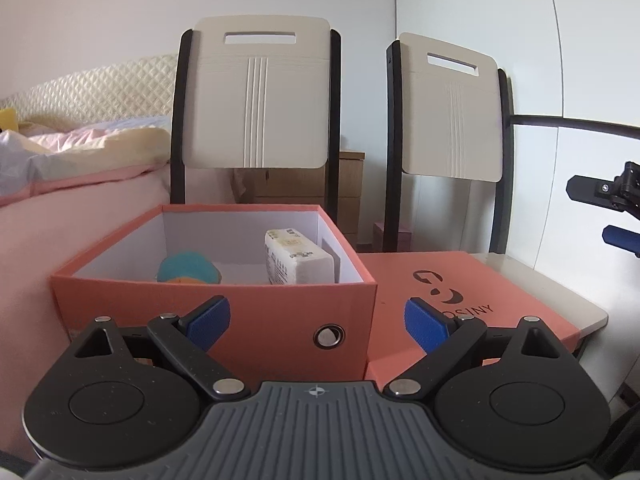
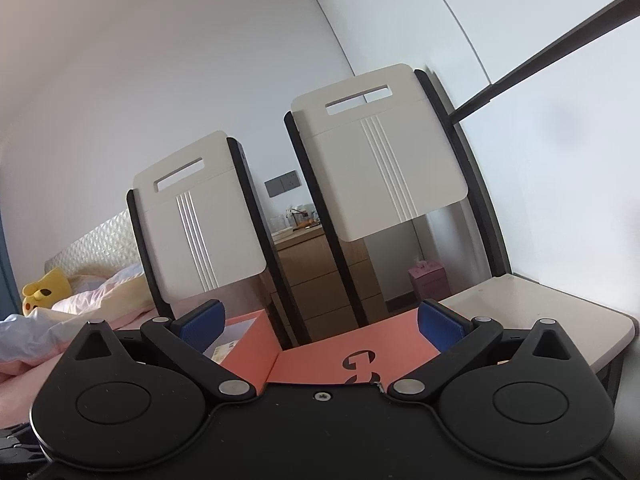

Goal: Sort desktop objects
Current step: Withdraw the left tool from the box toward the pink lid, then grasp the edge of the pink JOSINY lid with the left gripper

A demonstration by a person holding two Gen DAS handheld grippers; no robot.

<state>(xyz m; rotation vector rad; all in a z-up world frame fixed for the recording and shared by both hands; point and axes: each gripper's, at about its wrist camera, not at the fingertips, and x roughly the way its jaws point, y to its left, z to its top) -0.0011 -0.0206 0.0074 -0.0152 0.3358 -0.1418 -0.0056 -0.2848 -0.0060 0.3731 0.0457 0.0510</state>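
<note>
left gripper [image 1: 316,322] fingers spread, empty | right gripper [image 2: 320,326] same | open orange cardboard box [image 1: 216,308] holds 2 items | white tissue pack [image 1: 298,262] probably soft, light, pinch its narrow sides

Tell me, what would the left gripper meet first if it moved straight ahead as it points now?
Most likely the front wall of the orange box. The left gripper is open and empty, and that wall fills most of the space between its fingers, with the box lid lying to the right. The exact gap is unclear.
</note>
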